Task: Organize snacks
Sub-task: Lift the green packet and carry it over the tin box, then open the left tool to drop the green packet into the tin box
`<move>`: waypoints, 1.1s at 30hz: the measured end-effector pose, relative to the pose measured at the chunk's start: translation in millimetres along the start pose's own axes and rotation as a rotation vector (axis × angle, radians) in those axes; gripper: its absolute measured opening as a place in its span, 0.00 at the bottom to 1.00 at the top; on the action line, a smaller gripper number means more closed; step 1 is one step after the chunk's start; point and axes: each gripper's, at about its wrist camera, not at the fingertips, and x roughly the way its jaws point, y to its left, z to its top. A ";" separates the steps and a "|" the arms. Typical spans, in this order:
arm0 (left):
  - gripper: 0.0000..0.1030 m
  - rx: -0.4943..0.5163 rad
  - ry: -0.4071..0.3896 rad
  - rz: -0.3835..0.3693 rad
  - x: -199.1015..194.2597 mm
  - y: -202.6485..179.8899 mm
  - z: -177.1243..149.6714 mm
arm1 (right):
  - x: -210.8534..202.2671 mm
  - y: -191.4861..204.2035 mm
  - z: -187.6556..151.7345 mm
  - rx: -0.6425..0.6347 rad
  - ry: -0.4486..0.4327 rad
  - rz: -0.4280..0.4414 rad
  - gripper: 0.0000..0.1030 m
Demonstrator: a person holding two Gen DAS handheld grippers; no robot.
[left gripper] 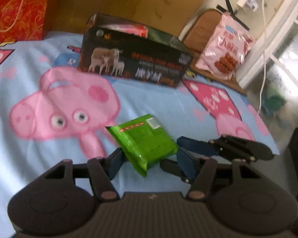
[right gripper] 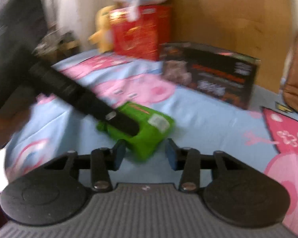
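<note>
- Left wrist view: the bed [left gripper: 159, 107], under a cartoon-pig sheet, carries everything; it is soft and uneven, so anything let go carelessly may slide or tip.
- Black snack box [left gripper: 135, 59] stands open-topped at the far side of the bed, with red packets visible inside. Judged to be the destination; a drop short of its rim would leave the load on the sheet.
- Pink snack bag [left gripper: 224, 45] leans on a brown chair [left gripper: 200, 29] beyond the bed edge, well apart from the box.
- Left hand-held gripper [left gripper: 149, 156] grasps the green packet [left gripper: 147, 140], its blue pads pressing both sides, low over the bed.
- Right hand-held gripper [right gripper: 145, 154] is released, jaws spread either side of the same green packet [right gripper: 149, 127] without clear contact.
- Risk: both tools crowd one packet. Closing the right while the left holds could crush or tear the wrapper, or knock the fingers together; motion blur suggests fast movement, raising that chance.
</note>
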 end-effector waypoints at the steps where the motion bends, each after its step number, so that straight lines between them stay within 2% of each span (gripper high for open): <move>1: 0.59 -0.003 -0.002 0.013 4.3 0.7 6.0 | 4.4 -4.7 3.5 0.017 0.003 -0.026 0.44; 4: 0.59 -0.006 -0.020 0.068 15.7 2.7 18.8 | 4.6 -19.8 3.2 0.061 0.009 -0.036 0.45; 8: 0.59 -0.049 -0.022 0.044 19.2 11.8 26.4 | 2.3 -16.6 2.9 -0.008 0.010 -0.046 0.50; 10: 0.57 -0.063 -0.024 0.040 19.9 15.2 28.6 | 3.8 -17.6 3.9 -0.035 0.016 -0.043 0.58; 11: 0.57 -0.073 -0.023 0.033 19.3 16.8 28.6 | 7.3 -19.2 5.3 -0.043 0.028 -0.033 0.59; 13: 0.48 -0.072 -0.025 0.041 18.7 17.9 28.6 | 15.4 -18.6 9.5 -0.051 0.039 -0.003 0.60; 15: 0.44 -0.054 -0.030 0.059 18.6 16.6 27.2 | 22.4 -15.4 12.7 -0.050 0.044 0.043 0.57; 16: 0.45 -0.048 -0.034 0.069 18.8 15.7 27.8 | 25.1 -13.1 14.4 -0.046 0.039 0.062 0.49; 19: 0.43 -0.048 -0.050 0.062 14.9 15.9 37.5 | 28.5 -8.6 18.1 -0.046 0.028 0.082 0.41; 21: 0.43 -0.025 -0.085 0.030 5.4 11.0 50.5 | 23.4 -8.9 22.1 -0.037 -0.007 0.071 0.41; 27: 0.43 0.050 -0.196 -0.021 -6.1 -11.4 108.0 | -3.7 -28.3 60.2 -0.036 -0.206 -0.013 0.40; 29: 0.43 0.062 -0.224 -0.023 0.7 -15.1 126.6 | -1.3 -40.6 76.4 -0.016 -0.231 -0.035 0.40; 33: 0.44 0.032 -0.229 -0.010 25.2 -10.7 153.2 | 20.8 -69.7 99.5 0.043 -0.244 -0.070 0.40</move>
